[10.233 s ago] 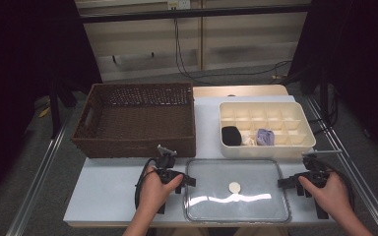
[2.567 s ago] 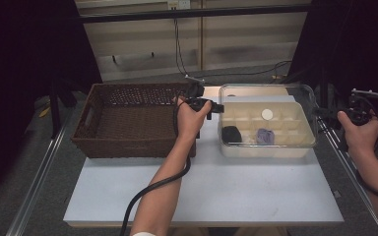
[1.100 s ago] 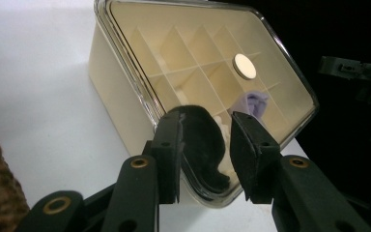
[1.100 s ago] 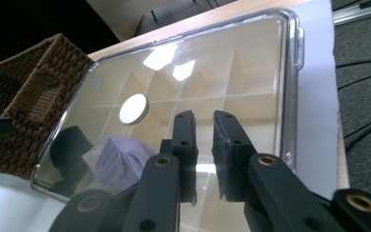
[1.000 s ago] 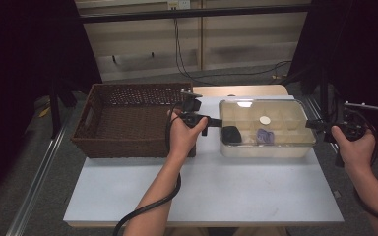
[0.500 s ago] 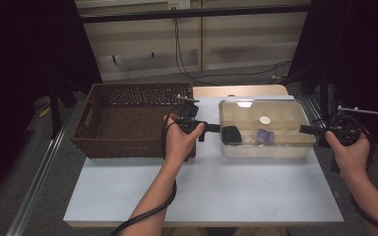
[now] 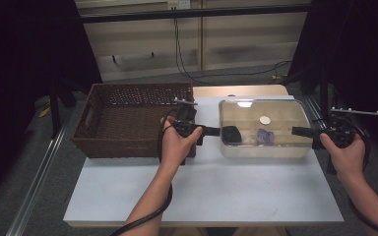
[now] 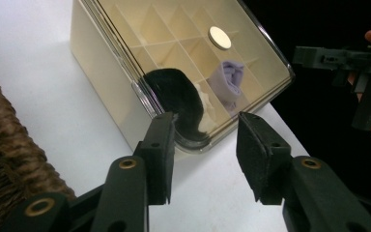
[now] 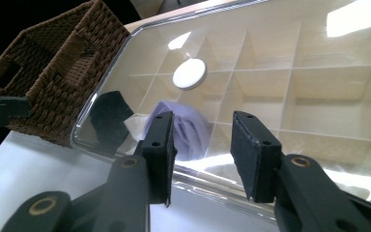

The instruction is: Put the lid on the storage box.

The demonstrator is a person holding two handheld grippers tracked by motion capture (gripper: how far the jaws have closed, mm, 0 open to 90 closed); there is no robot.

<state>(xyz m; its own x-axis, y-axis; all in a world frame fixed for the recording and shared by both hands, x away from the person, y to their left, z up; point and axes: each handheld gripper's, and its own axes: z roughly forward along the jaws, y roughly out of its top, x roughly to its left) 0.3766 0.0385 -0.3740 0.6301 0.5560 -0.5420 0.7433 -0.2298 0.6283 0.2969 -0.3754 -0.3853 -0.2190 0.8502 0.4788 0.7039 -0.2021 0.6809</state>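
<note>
**Clear lid sits on the divided box, a gripper at each end**

The clear lid (image 7: 263, 105) lies flat on the cream divided box (image 7: 261, 147), which stands on the right half of the white table (image 7: 202, 191), just beside the brown wicker basket (image 7: 128, 123). A small round white knob (image 7: 265, 119) sits near the middle of the lid. Through the lid show a black bundle (image 8: 176, 96) in a compartment at the basket end, a pale purple bundle (image 9: 188, 125) in a compartment near it, and a bit of white cloth (image 9: 135, 126) between the two.

The left gripper (image 7: 215, 131) is held level at the box's basket end. In the left gripper view its jaws have just been opening and stand apart in front of the lid's corner, with nothing pressed between the pads. The right gripper (image 7: 298, 131) points at the opposite end of the box. Its jaws have just been opening too; in the right gripper view they stand apart before the lid's edge and do not clamp it.
</note>
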